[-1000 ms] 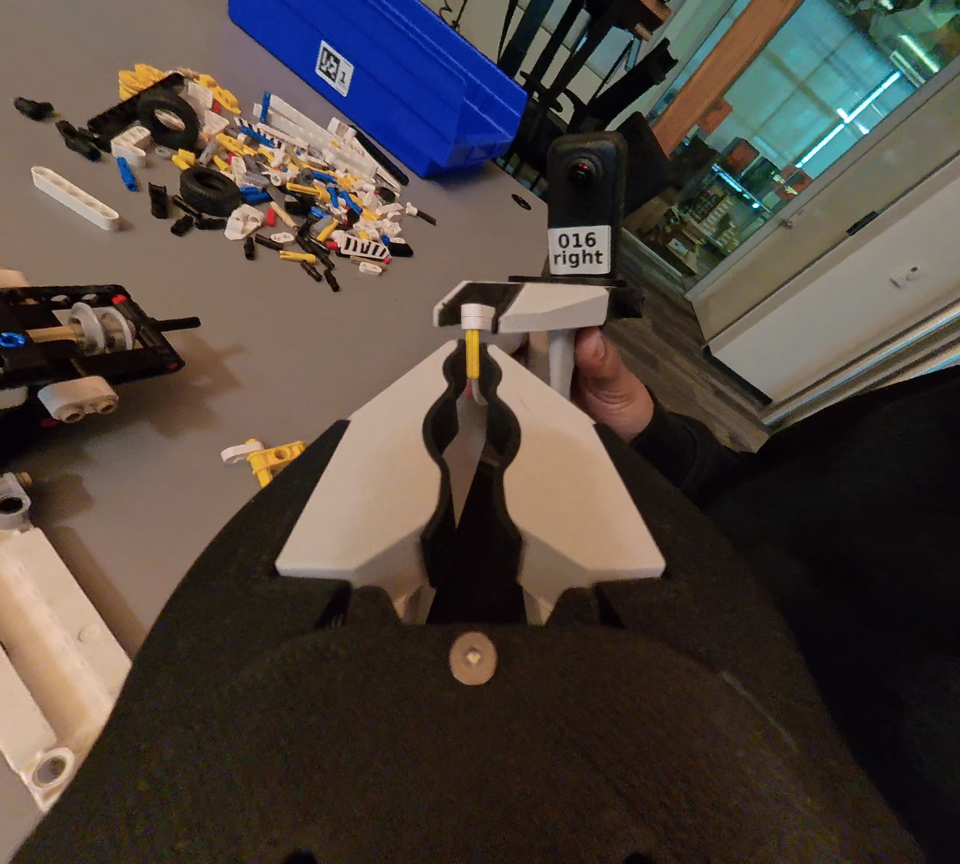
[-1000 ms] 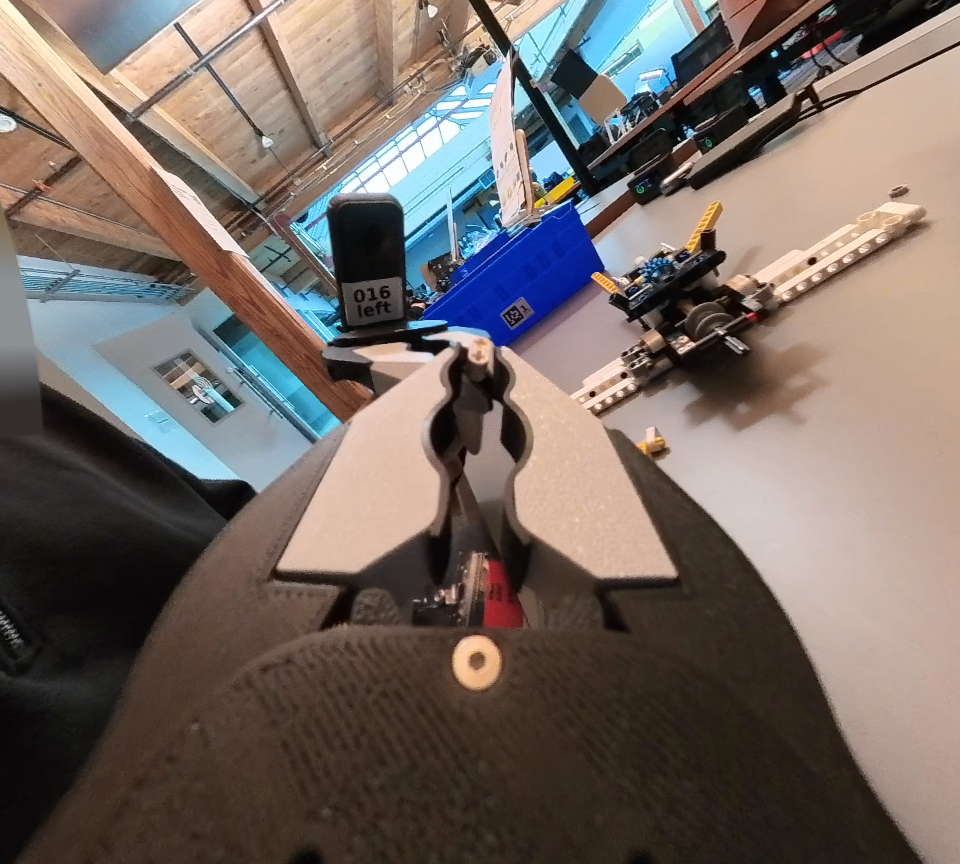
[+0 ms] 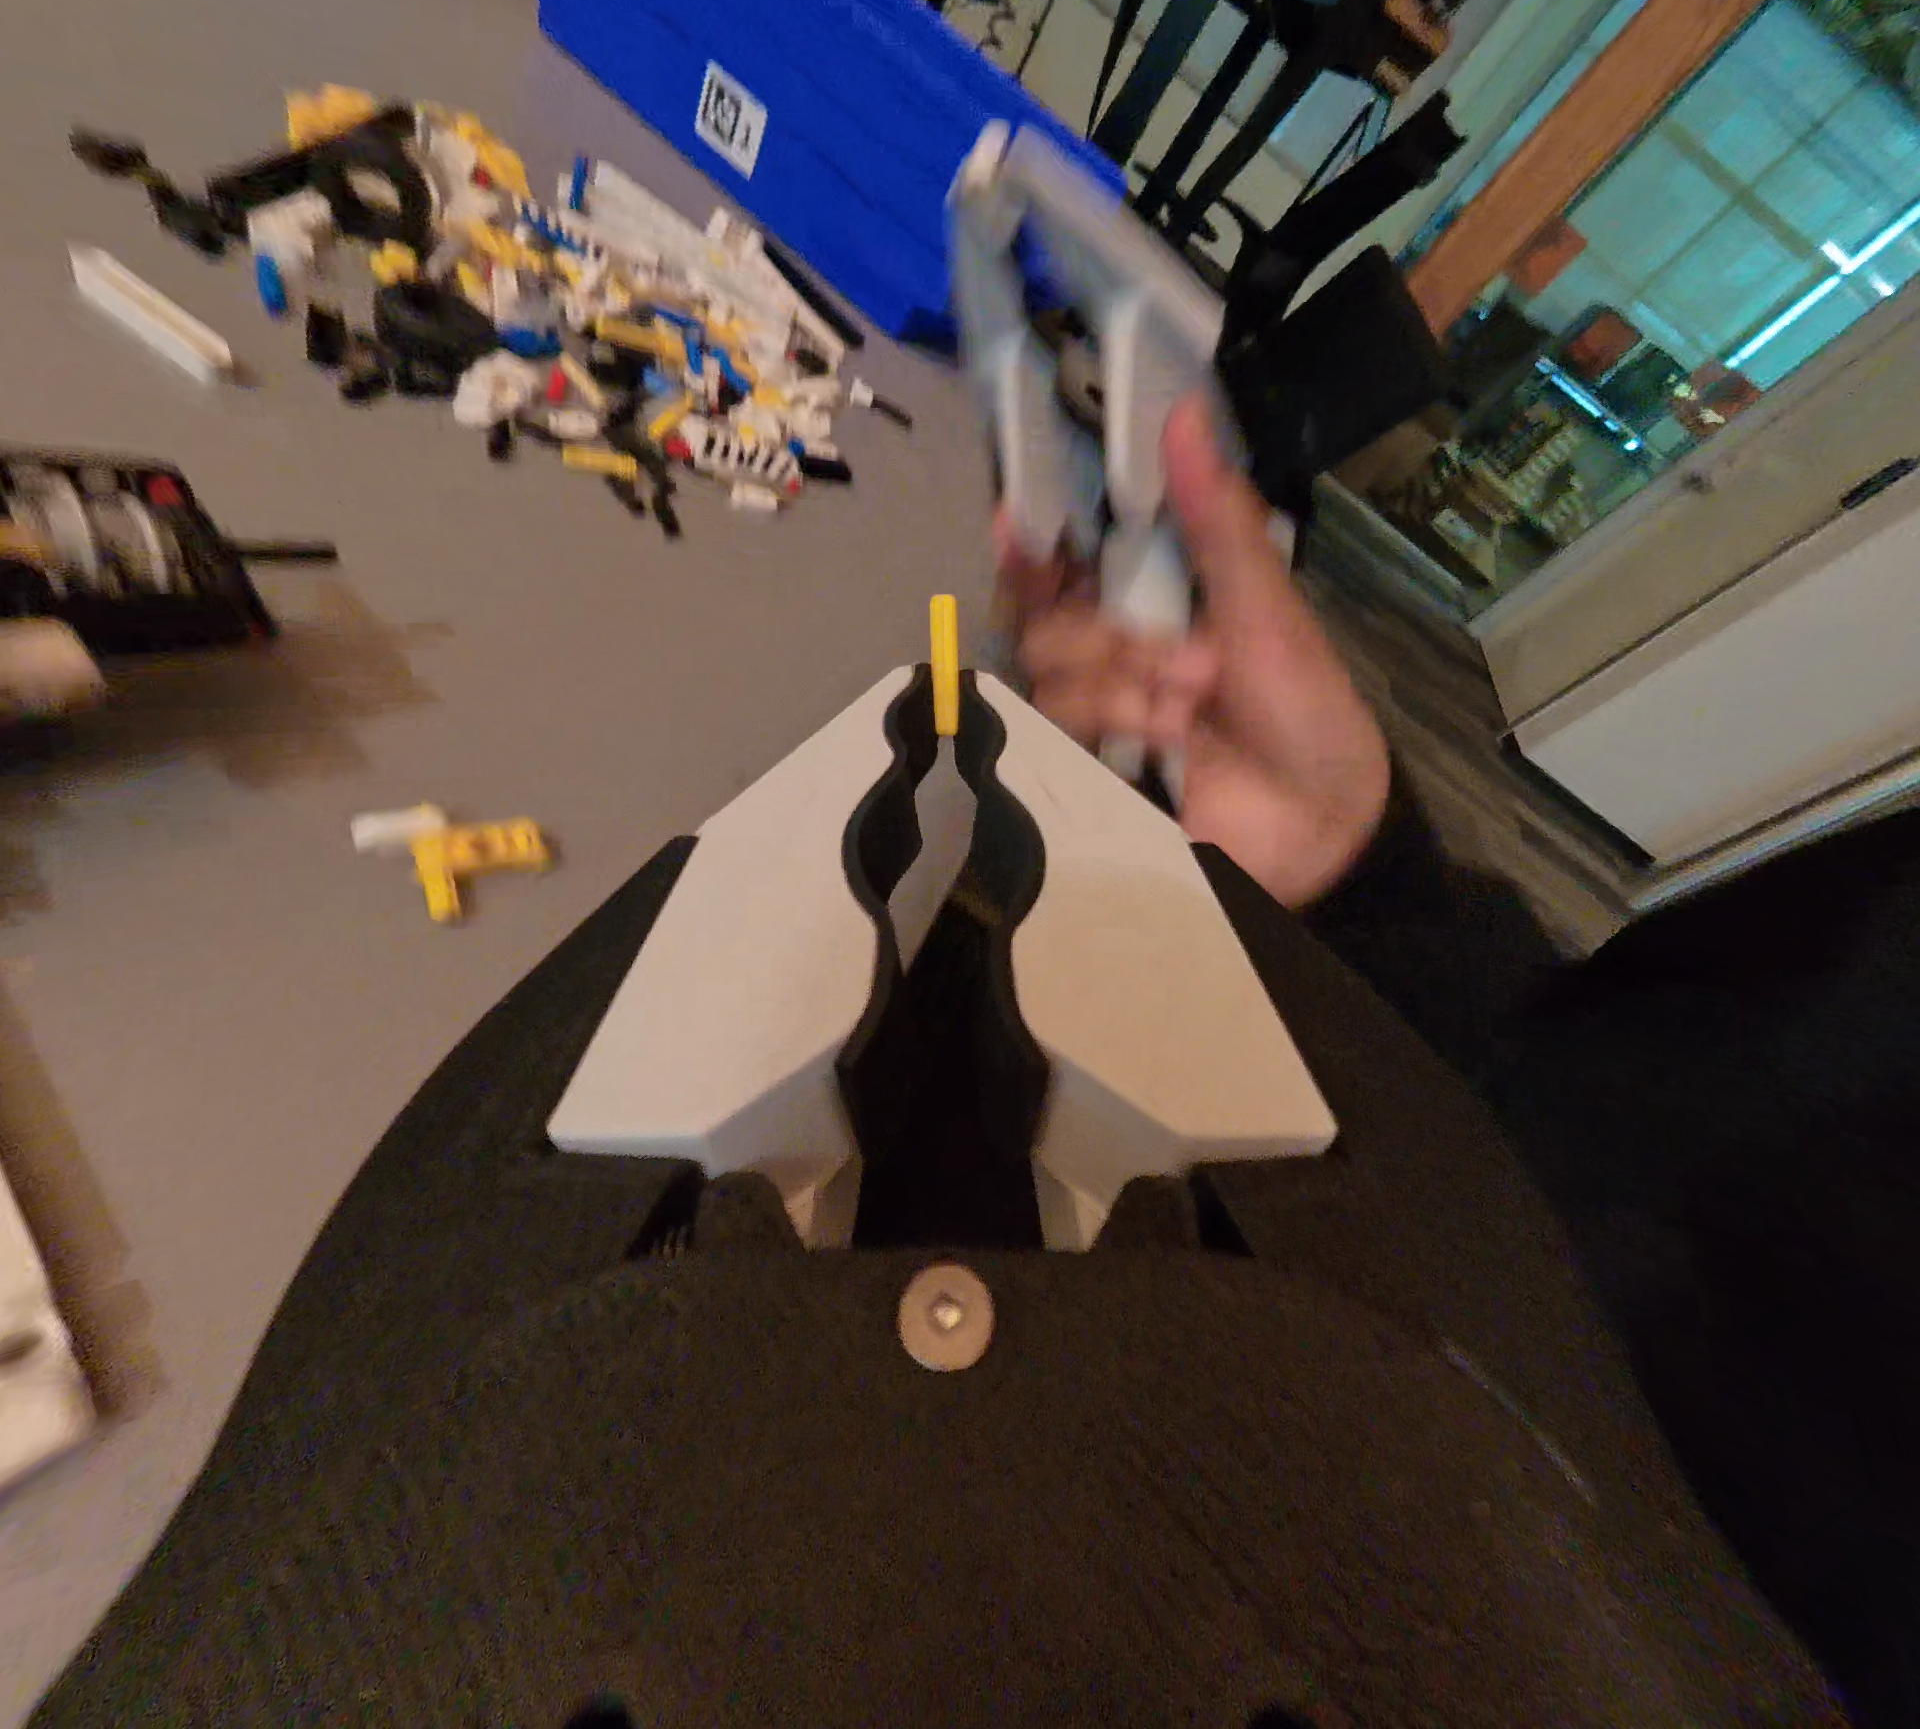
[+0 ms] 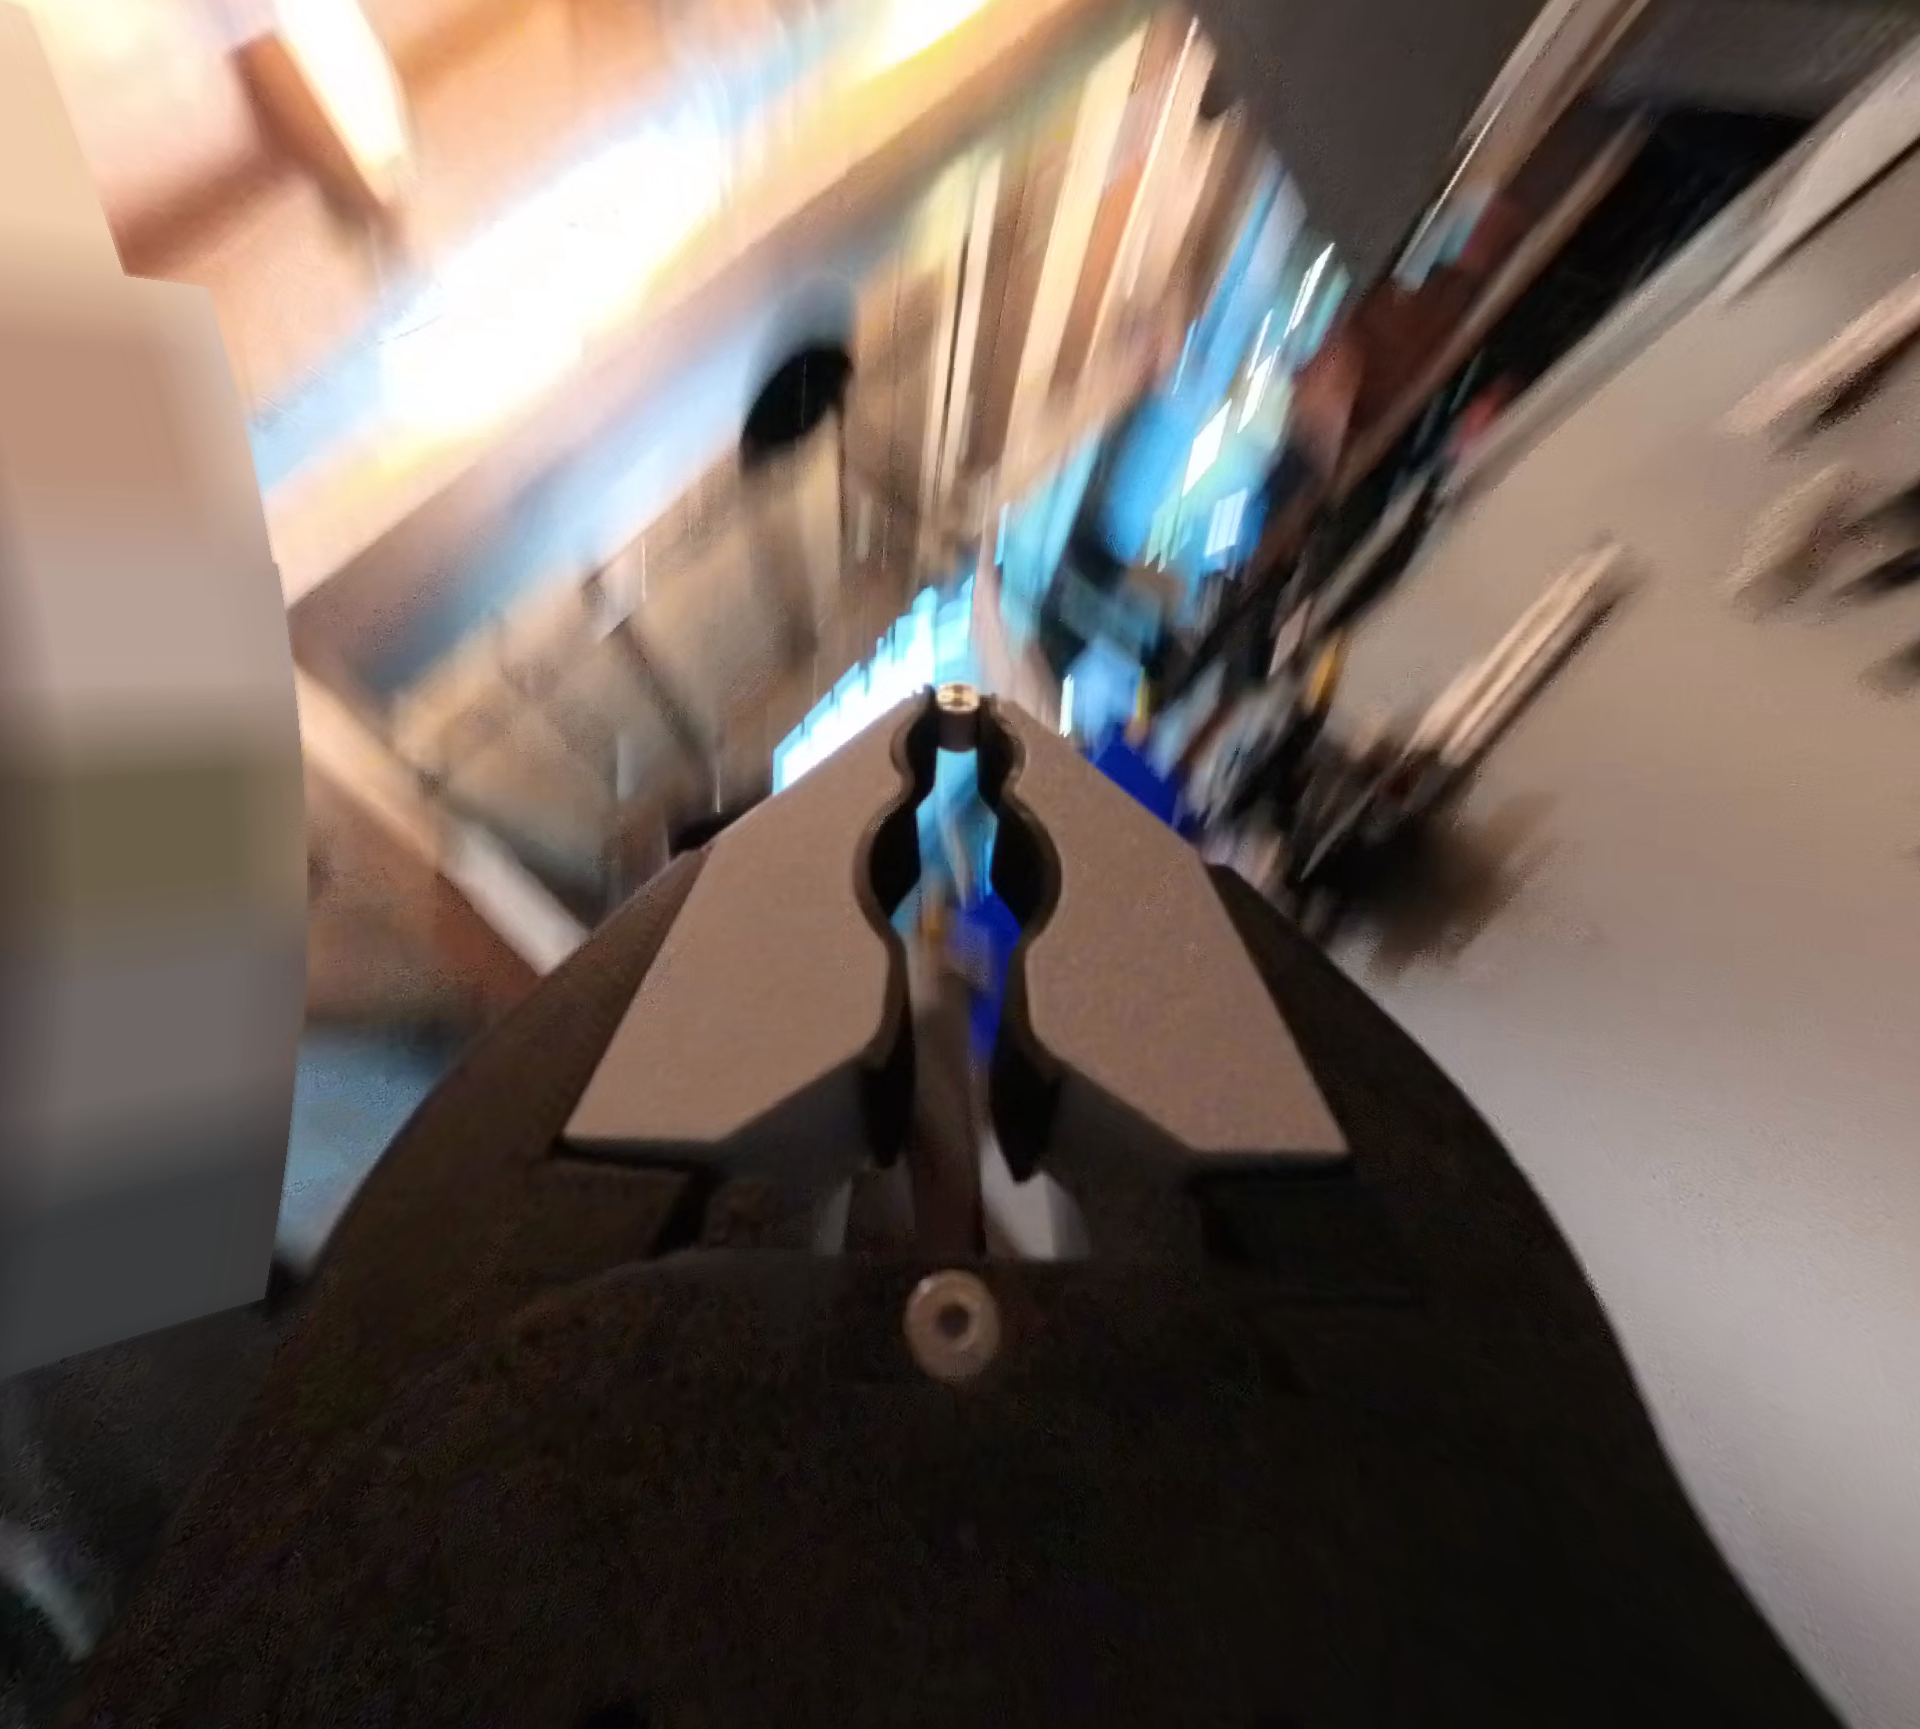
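Observation:
In the left wrist view my left gripper (image 3: 943, 680) is shut on a thin yellow pin (image 3: 943, 656) that sticks up past its fingertips, above the grey table (image 3: 582, 723). Its upper end is bare. My right gripper (image 3: 1013, 167) shows blurred up and to the right of the pin, clear of it, held by a hand (image 3: 1236, 723). In the right wrist view, which is badly smeared, my right gripper (image 4: 956, 705) is shut on a small grey bush (image 4: 956, 709) right at its fingertips.
A pile of loose building pieces (image 3: 582, 349) lies at the back left, with a blue bin (image 3: 790, 69) behind it. A black assembly (image 3: 104, 547) sits at the left edge and a small yellow and white piece (image 3: 457, 848) near the left gripper. The table's edge runs at the right. Spacing between my two grippers at the tips: around 8 centimetres.
The right gripper was at the tip of the yellow pin, where a whitish bush sat. It has swung up and away fast, and the pin's end is now bare. The left gripper still holds the pin.

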`<state>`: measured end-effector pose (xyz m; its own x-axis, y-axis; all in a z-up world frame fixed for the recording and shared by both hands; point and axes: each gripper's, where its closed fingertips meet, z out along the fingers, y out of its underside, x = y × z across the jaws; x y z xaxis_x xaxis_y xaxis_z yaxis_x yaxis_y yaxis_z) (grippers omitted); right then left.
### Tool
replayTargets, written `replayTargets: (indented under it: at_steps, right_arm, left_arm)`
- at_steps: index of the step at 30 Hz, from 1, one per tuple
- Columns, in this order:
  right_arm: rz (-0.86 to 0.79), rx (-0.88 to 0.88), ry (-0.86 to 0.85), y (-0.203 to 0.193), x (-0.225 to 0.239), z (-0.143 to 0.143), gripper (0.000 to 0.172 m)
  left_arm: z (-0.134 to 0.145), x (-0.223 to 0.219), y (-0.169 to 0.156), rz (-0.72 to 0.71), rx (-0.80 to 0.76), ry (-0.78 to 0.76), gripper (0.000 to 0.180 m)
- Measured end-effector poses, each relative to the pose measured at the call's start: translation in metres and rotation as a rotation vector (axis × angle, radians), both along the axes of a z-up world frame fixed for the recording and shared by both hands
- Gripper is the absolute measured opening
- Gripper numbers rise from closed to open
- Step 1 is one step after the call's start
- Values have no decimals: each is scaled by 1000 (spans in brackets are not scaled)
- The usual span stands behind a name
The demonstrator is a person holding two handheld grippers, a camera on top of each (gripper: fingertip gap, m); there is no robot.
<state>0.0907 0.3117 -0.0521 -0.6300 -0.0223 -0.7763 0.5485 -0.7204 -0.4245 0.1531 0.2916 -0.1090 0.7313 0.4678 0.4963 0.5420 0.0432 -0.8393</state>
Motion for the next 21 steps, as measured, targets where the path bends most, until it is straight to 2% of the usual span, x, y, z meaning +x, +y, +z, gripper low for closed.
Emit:
replayTargets:
  at_steps: [1, 2, 4, 8, 10, 14, 18, 21]
  right_arm:
    - [-78, -60, -6, 36, -14, 8, 5]
    - [-112, 21, 33, 51, -19, 11, 5]
    - [-116, 240, 104, 42, -10, 11, 5]
    - [-20, 401, 185, 4, 8, 2, 5]
    - [5, 481, 146, 0, -2, -14, 5]
    - [85, 927, 74, 2, -18, -74, 5]
    - [-9, 1161, 144, 18, -41, -79, 6]
    - [-17, 1278, 149, 23, -53, -90, 7]
  left_arm:
    - [-9, 4, -3, 19, 4, -10, 4]
    - [-12, 6, -8, 33, 24, -32, 4]
    - [4, -1, -17, 42, 115, -33, 4]
    - [18, -14, -17, 32, 67, 40, 3]
    - [16, -14, -13, 24, 41, 55, 3]
    - [7, -10, -10, 7, 55, 27, 3]
    - [8, -10, -10, -5, 109, -9, 3]
    - [7, -9, -9, -9, 85, 4, 3]
